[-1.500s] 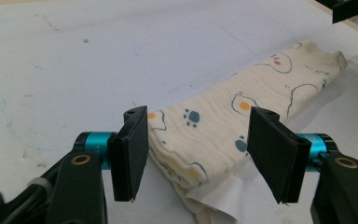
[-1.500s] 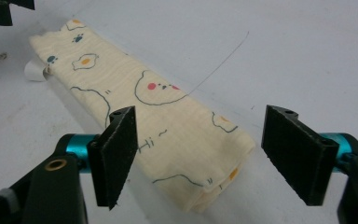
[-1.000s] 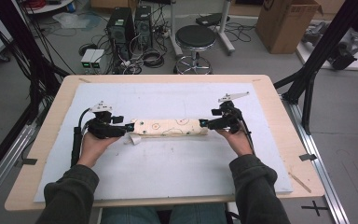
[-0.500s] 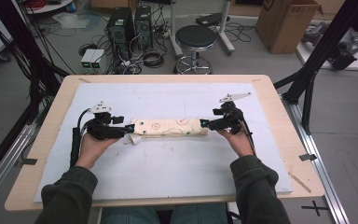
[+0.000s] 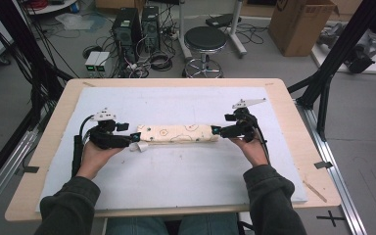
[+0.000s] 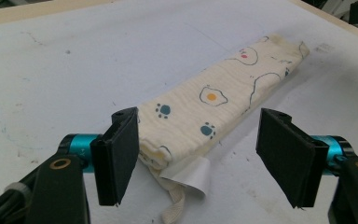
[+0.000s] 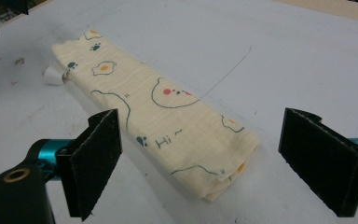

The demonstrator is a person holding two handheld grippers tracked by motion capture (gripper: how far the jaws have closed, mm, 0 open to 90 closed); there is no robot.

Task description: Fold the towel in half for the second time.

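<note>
A folded printed cloth is seen lying lengthwise on the white mat, between the left gripper and the right gripper. The left gripper's jaws have just been opening and stand wide about the cloth's end; the right gripper's jaws are spread, not pressing. A white label and tape loop are resolved in the left gripper view. The "Hi" lettering is legible in the right gripper view. Contact of the left jaw with the cloth cannot be settled.

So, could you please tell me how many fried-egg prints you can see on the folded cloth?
2: one mid-cloth, one near the tag end, both egg prints seen from the right gripper view too; the folds may hide more.
</note>
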